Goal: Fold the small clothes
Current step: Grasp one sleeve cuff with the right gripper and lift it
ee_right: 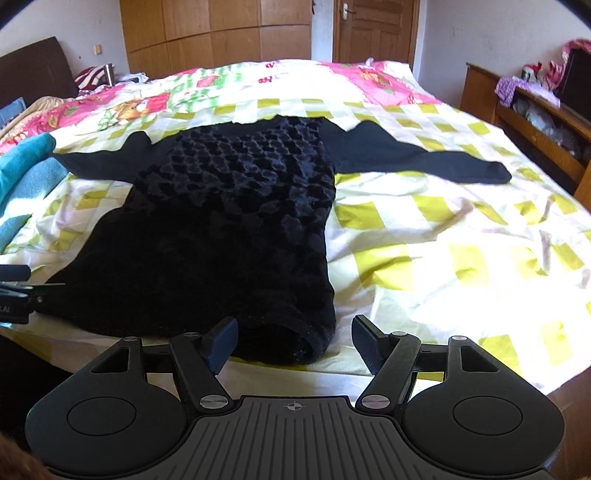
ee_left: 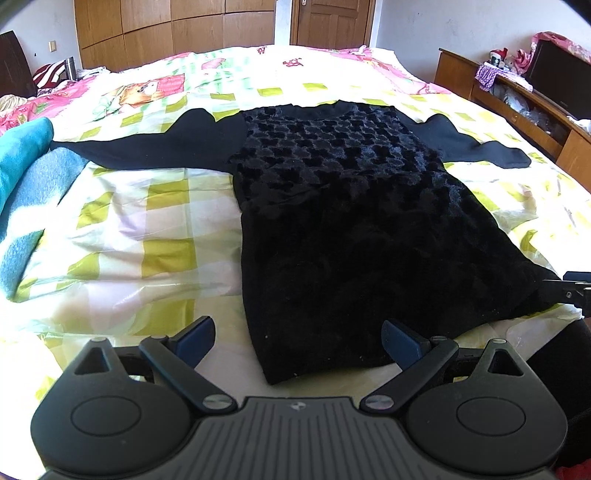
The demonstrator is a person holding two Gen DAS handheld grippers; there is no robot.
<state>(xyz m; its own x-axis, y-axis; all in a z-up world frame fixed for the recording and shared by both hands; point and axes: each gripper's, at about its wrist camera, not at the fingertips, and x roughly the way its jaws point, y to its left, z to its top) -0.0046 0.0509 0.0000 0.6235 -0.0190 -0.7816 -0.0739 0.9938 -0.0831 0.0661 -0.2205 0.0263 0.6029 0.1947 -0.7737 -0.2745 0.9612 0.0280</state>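
1. Black garment lies flat on the bed, both sleeves spread out to the sides, hem toward the lower edge of the frame.
2. Left tool, bottom centre of the left wrist view: released, blue pads wide apart, straddling the garment's near hem corner, gripping nothing.
3. Right tool, bottom centre of the right wrist view: also released, spread over the other hem corner.
4. Teal blanket at the left edge.
5. Wooden wardrobe along the top of the frame.
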